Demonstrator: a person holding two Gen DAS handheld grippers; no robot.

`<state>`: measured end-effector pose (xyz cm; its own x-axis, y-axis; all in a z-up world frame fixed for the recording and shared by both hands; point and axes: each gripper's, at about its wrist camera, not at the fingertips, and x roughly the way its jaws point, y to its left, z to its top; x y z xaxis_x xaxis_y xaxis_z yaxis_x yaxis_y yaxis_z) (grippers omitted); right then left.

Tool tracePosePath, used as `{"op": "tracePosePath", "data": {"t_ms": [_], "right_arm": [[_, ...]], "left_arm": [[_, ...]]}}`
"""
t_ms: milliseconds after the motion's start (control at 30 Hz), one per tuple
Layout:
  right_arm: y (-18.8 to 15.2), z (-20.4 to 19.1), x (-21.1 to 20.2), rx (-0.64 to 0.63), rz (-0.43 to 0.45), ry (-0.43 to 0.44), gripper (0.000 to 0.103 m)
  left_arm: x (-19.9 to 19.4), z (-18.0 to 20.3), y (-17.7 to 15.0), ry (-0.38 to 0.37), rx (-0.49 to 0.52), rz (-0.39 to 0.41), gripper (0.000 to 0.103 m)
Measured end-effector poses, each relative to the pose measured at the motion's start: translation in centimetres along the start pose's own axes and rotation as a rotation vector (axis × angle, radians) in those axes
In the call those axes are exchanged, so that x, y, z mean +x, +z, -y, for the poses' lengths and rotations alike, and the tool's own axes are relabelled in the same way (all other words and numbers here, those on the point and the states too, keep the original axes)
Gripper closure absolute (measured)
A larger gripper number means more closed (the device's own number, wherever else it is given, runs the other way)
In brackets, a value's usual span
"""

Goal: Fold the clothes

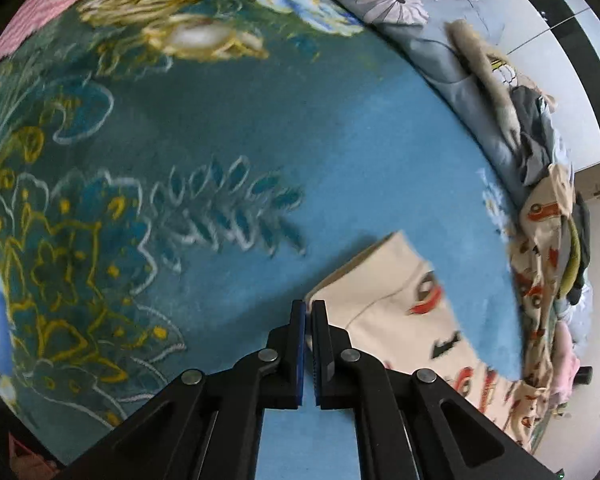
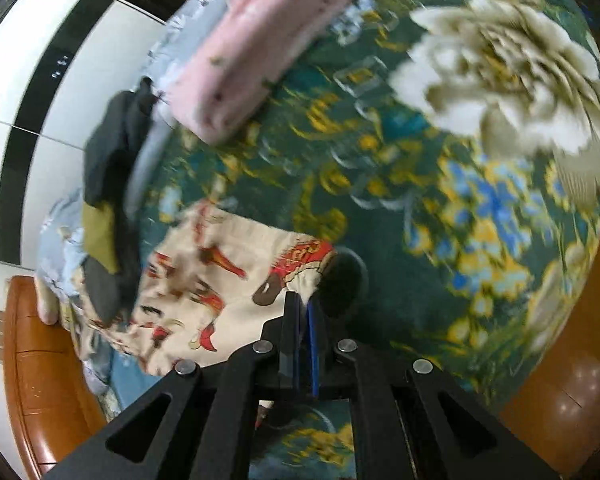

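Crowding cream garment [image 2: 204,280]: dark clothes [image 2: 108,160]

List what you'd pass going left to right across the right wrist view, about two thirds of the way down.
Wooden bed frame → dark clothes → cream car-print garment → right gripper → floral blanket.

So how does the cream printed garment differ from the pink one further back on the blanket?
The cream printed garment lies loose and rumpled, while the pink garment looks folded into a neat block. The cream one carries bold red and dark prints; the pink one shows only small specks. The right tool is shut on an edge of the cream one; nothing touches the pink one. Both rest on the floral blanket.
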<state>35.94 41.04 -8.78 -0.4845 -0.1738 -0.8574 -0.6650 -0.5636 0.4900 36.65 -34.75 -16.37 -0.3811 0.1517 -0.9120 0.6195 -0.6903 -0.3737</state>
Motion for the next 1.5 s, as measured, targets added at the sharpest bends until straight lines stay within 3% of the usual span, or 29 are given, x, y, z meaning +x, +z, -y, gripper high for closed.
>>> {"op": "tracePosePath", "data": {"t_ms": [333, 433, 500, 567, 733, 867, 1033, 1133, 1233, 1300, 1400, 1500], "right_arm": [[0.2, 0.3, 0.0, -0.033, -0.02, -0.025, 0.097], [0.5, 0.4, -0.8, -0.042, -0.001, -0.086, 0.095], [1.2, 0.4, -1.2, -0.031, 0.018, -0.114, 0.095], [1.8, -0.6, -1.0, -0.036, 0.021, -0.11, 0.094], [2.7, -5.1, 0.2, -0.13, 0.003, -0.097, 0.092], [2.9, -8.7, 0.7, -0.224, -0.006, -0.088, 0.075], [2.8, -10.9, 0.9, -0.254, -0.007, -0.062, 0.075], [2.7, -11.5, 1.3, -0.261, -0.016, -0.069, 0.075], [2.5, -11.7, 1.8, -0.259, -0.026, -0.076, 0.075], [2.6, -11.9, 2.1, -0.262, -0.033, -0.084, 0.075], [2.7, -12.3, 2.4, -0.267, -0.041, -0.091, 0.075], [2.8, -13.1, 2.2, -0.28, -0.031, -0.074, 0.075]], "left_arm": [[-0.5, 1.3, 2.1, -0.032, 0.015, -0.045, 0.094], [-1.5, 3.6, 3.6, -0.056, 0.039, -0.028, 0.082], [-1.5, 7.0, 4.9, -0.089, 0.091, -0.007, 0.071], [-1.1, 10.8, 6.3, -0.126, 0.146, 0.007, 0.068], [1.3, 24.6, 10.3, -0.263, 0.251, 0.021, 0.057], [3.9, 34.5, 13.9, -0.312, 0.361, 0.07, 0.051], [8.5, 42.3, 16.7, -0.276, 0.435, 0.014, 0.048], [11.4, 43.6, 17.2, -0.15, 0.467, -0.022, 0.047], [12.6, 43.1, 17.5, -0.162, 0.428, -0.037, 0.058], [12.4, 43.0, 17.5, -0.182, 0.422, -0.036, 0.098], [10.9, 42.9, 17.5, -0.253, 0.417, -0.027, 0.1], [5.3, 40.8, 17.6, -0.473, 0.367, 0.042, 0.1]]}}
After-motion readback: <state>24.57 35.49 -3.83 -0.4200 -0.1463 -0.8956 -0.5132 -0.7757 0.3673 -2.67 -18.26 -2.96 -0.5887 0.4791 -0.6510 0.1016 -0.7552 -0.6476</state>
